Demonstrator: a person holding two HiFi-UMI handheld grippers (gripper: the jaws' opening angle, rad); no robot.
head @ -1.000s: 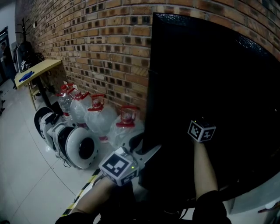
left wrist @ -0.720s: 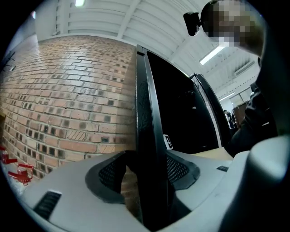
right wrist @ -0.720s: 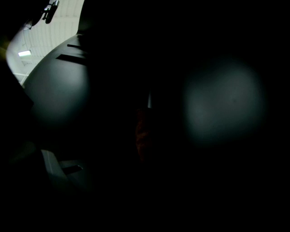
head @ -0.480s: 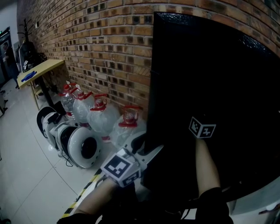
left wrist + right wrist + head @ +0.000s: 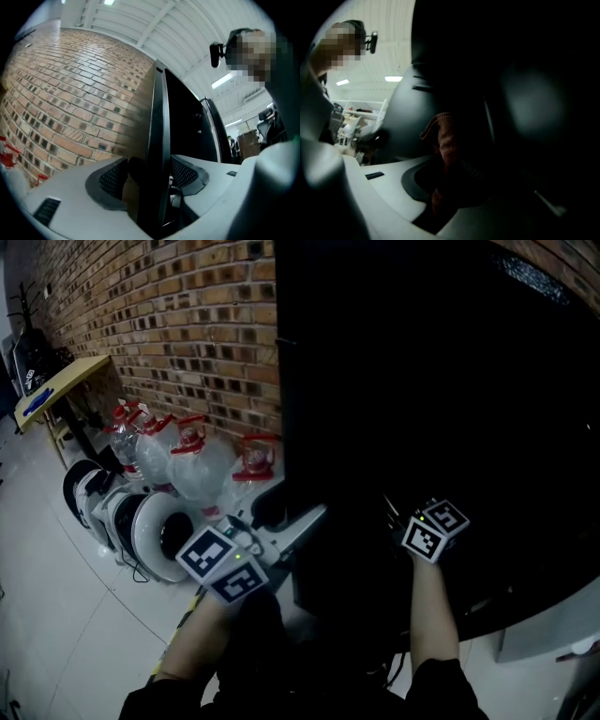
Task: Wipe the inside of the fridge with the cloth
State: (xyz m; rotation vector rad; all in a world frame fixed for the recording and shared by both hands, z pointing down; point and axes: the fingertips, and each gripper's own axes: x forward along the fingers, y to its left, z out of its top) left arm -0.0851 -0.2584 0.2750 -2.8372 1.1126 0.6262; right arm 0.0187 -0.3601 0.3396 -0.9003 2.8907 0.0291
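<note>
Nearest, the person's bare forearms came out of dark sleeves, each ending in a pale grey moulded-plastic gripper. Each carried a white cube [image 5: 222, 565] printed with black square markers.

The right gripper [image 5: 457, 173] was clamped on the cloth [image 5: 446, 140], a reddish-brown piece with a nubbly woven texture. It was bunched into a soft upright fold with a rolled hem at the top. In the head view this gripper [image 5: 403, 517] sat against the dark of the fridge [image 5: 422, 409], where little else could be made out.

The left gripper [image 5: 152, 171] straddled the thin edge of the fridge door [image 5: 157, 122], a flat, glossy black slab. Its jaws had just been opening. The dark, mesh-patterned pads [image 5: 110, 177] stood a little off the door on either side, with the edge between them and not pressed.

Beyond the door edge, clear plastic water jugs [image 5: 192, 465] with red caps and handles stood in a row on the floor [image 5: 56, 615], which was pale and shiny. Beside them were white, round-shelled machines [image 5: 155, 535] with black rims. Behind them rose a rough brick wall [image 5: 169, 324] of brown and tan courses with pale mortar. Farthest off stood a desk [image 5: 56, 381] with a flat yellow top, and a small blue thing [image 5: 39, 401] lay on it.
</note>
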